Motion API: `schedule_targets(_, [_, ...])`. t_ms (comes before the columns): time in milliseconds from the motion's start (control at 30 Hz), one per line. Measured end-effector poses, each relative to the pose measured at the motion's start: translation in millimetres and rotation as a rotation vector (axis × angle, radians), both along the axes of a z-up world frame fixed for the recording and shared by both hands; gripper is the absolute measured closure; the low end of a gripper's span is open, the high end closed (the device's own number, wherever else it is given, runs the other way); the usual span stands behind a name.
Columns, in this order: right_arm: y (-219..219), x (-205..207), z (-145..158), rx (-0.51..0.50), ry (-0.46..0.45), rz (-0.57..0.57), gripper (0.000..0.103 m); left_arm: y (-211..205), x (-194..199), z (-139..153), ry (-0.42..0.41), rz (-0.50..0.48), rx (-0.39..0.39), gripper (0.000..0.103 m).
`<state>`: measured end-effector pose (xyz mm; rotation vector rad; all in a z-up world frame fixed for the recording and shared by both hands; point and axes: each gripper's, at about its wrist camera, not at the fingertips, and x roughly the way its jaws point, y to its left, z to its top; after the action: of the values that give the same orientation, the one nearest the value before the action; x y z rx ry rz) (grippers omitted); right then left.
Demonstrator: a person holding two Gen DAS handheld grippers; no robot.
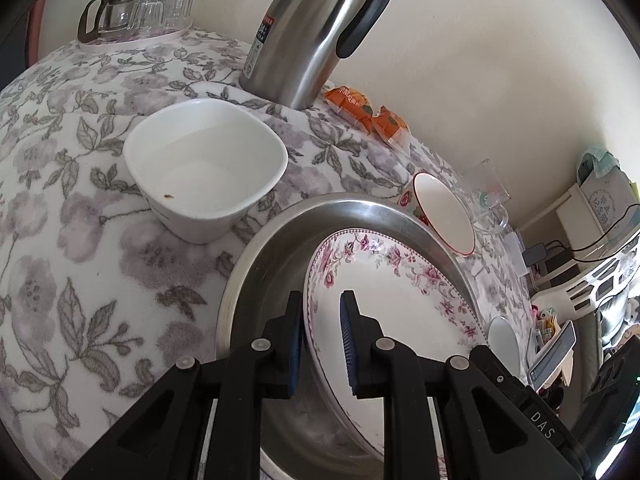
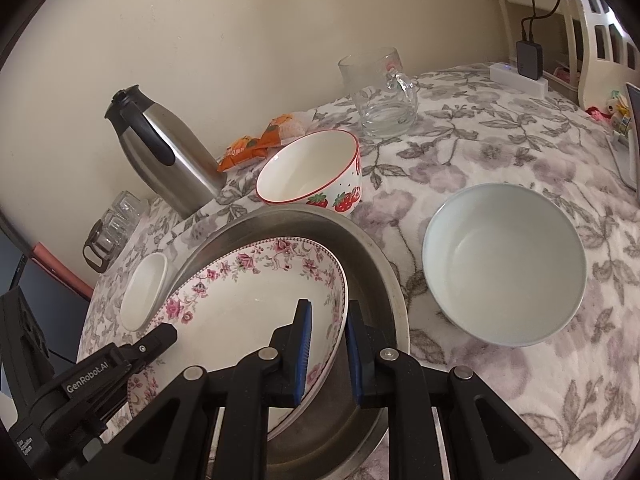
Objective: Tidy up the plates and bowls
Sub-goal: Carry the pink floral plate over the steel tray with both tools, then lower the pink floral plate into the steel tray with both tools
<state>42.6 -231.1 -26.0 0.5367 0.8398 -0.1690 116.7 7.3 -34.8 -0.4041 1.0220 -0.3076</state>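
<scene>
You have a floral plate [image 1: 384, 280] between both grippers, one on each side of it. Your left gripper [image 1: 322, 344] has its jaws drawn narrow with the plate's rim between the blue pads [image 1: 347, 336], one finger outside the rim and one over the white inside. Your right gripper [image 2: 328, 352] grips the opposite edge the same way, jaws narrow, the rim of the plate caught between its pads [image 2: 305, 348]. The plate sits tilted inside a round metal basin [image 2: 372, 264]; its lower part reaches down toward the basin floor, though you cannot tell from either view whether it touches the floor. The basin stands on a table covered by a cloth with grey and mauve flowers [image 1: 80, 240]. Just beside the basin on your left stands a white square bowl [image 1: 206, 168], upright, with a small brown speck inside. Behind the basin stands a strawberry bowl [image 2: 312, 168] with a red rim, close to the basin's far edge. On your right, near the basin but apart from it, stands a pale round bowl [image 2: 504, 260], upright. A steel jug [image 1: 316, 28] with a black handle stands at the wall behind the square bowl, with orange snack packets [image 1: 368, 114] beside it. A clear glass mug [image 2: 380, 92] stands behind the strawberry bowl. A tray of glasses [image 1: 136, 12] stands at the far left corner of the table.
</scene>
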Motion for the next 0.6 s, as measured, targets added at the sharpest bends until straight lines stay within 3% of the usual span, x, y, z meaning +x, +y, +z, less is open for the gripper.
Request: schedule_targets(600, [-1.3, -0.6, -14.6, 0.008, 0.042, 0.017, 0.085, -6.2, -0.3, -12.7, 0.035, -0.014, 0.065, 0.084])
